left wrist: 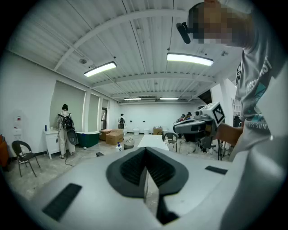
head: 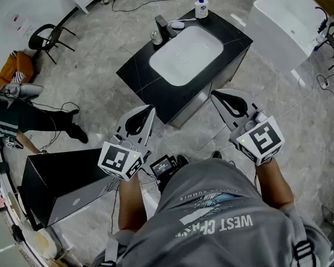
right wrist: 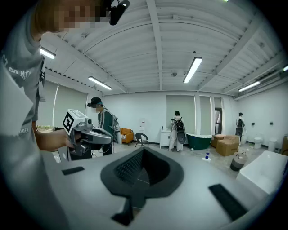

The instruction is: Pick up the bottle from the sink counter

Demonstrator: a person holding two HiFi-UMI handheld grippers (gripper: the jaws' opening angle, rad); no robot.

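Short of the sink counter (head: 139, 75), left claw (head: 150, 109) and right claw (head: 214, 94) point forward, both closed, empty.

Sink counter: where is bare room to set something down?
The black counter is bare left of the basin and along its near edge. The far edge is crowded: tap, dish, bottle.

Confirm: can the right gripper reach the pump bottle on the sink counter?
Probably not yet: the right gripper is shut, near the sink counter's front edge; the pump bottle stands at the far corner. Nothing blocks the way.
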